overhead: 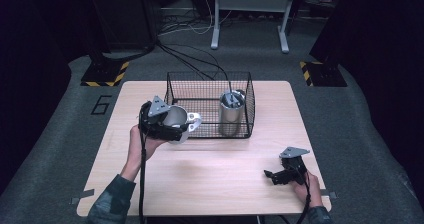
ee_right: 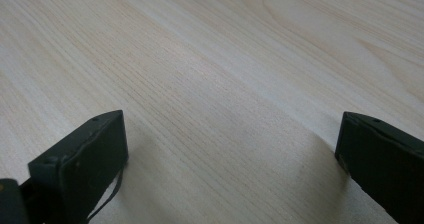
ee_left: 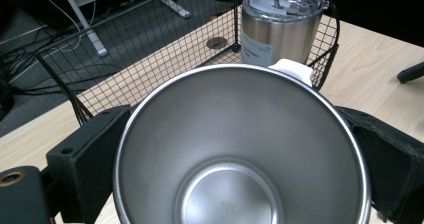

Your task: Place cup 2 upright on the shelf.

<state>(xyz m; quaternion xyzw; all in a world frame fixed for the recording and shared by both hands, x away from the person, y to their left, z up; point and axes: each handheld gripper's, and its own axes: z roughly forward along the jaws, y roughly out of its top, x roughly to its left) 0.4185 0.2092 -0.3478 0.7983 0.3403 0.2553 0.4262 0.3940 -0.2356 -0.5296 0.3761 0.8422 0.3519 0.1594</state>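
High view first, working from the left: left gripper [overhead: 172, 126] raised just off the front-left corner of the wire basket [overhead: 175, 84], clamped on an open steel mug [overhead: 176, 120] with a white handle. Mug tipped over, long axis near level, open mouth turned back toward the person and the gripper's camera, base toward the basket wall. Judged from this: mug lifted and carried to the basket but not yet inside it, so the placing remains (a guess from how things lie, nothing more).

Further right, inside the basket near its front-right corner: lidded steel tumbler [overhead: 231, 113], upright, long axis vertical, lid on top. Counted as already put away, by the look of it. Room beside it in the left half of the basket for the mug.

Left gripper view: mug [ee_left: 240, 154] seen straight down its mouth to the round bottom, black jaws pressed against its outer wall on both sides, white handle poking up at the far rim, tumbler [ee_left: 281, 29] and basket mesh [ee_left: 125, 69] beyond.

Far right, near the front-right corner of the table [overhead: 210, 184]: right gripper [overhead: 280, 175] low over the bare wood, jaws pointing left and spread wide apart, nothing between them (same in the right gripper view, bare wood grain between the two pads). Idle, well apart from basket and mug.
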